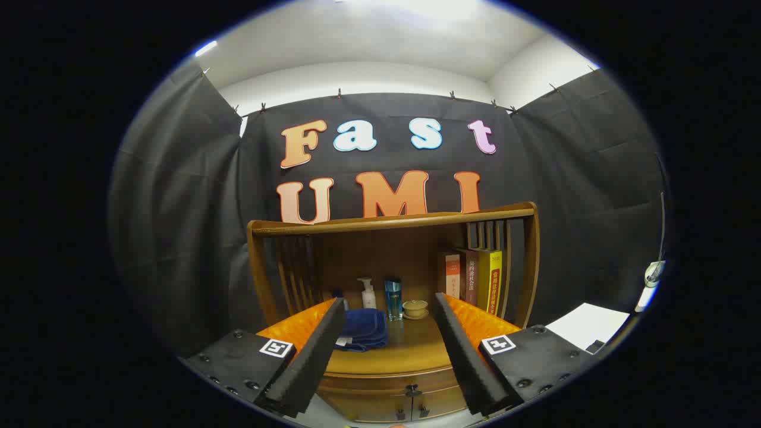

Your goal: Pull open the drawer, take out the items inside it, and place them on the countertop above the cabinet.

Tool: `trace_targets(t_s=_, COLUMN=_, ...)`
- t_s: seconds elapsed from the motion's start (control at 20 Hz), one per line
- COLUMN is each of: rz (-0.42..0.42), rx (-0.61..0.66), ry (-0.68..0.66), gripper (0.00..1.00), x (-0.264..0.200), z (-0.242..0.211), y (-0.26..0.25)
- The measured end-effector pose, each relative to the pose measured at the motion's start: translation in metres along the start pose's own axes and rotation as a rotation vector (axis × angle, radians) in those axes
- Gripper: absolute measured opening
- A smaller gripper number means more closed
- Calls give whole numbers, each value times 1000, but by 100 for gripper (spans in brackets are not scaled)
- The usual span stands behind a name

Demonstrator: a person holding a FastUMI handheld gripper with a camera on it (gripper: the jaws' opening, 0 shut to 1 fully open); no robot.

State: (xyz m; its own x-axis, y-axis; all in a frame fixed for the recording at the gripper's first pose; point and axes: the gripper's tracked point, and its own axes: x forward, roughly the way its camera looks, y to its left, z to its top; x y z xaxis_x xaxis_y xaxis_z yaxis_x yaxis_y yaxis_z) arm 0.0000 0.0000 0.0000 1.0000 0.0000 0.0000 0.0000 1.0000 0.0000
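Between and just below the spread fingers in the gripper view sits the drawer (389,399), closed, its front running left to right under the countertop (410,351), with small dark pulls (412,391) near the middle. The gripper (389,351) is wide open and holds nothing; its fingers (312,356) stand apart over the near edge of the cabinet (261,267). The pulls lie low and near, slightly right of the midline between the fingers, so the coming move probably means dropping down and forward to them. Farther on the countertop rest a blue cloth (364,330), a pump bottle (368,293), a blue tumbler (393,299), a small lidded cup (415,308) and books (475,279) at the right. What the drawer holds cannot be seen.
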Motion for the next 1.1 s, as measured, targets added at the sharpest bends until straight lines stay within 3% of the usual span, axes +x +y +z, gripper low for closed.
trace_targets(t_s=1.1, rz=-34, rx=-14, ry=1, gripper=99, x=3, z=11, y=-20)
